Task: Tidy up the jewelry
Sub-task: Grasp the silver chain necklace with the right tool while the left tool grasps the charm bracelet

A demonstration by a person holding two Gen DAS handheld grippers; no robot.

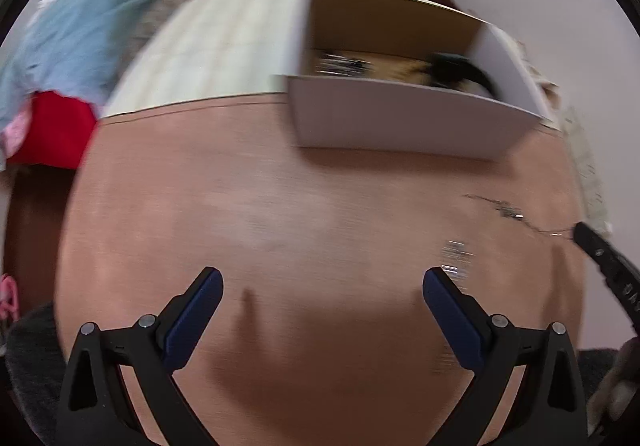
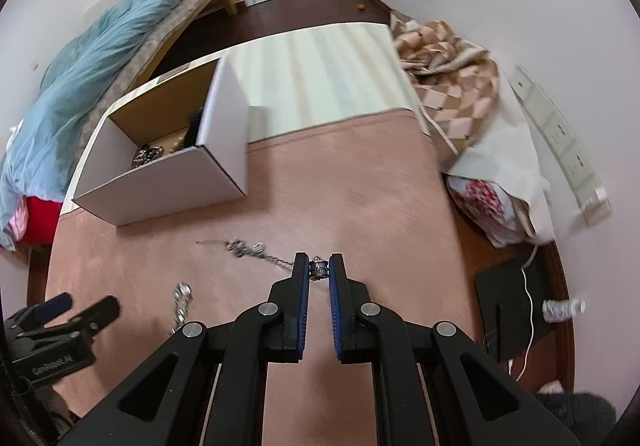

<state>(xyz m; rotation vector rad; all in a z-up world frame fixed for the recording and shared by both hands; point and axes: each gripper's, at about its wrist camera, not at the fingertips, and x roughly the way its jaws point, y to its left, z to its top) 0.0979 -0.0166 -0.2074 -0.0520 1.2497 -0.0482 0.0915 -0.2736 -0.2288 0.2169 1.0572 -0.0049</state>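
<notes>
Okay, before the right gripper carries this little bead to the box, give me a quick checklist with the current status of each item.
1. Right hand-held gripper shut on the bead: ok, pinched at the fingertips.
2. Chain trailing from the bead free of snags: cannot tell, blurred.
3. White box open on top: ok, jewelry already inside.
4. Path over the table to the box: ok, nothing standing between.
5. Left hand-held gripper out of the way: ok, open and empty, low at left.
6. Loose silver piece left on the table: not ok, to be collected.
</notes>
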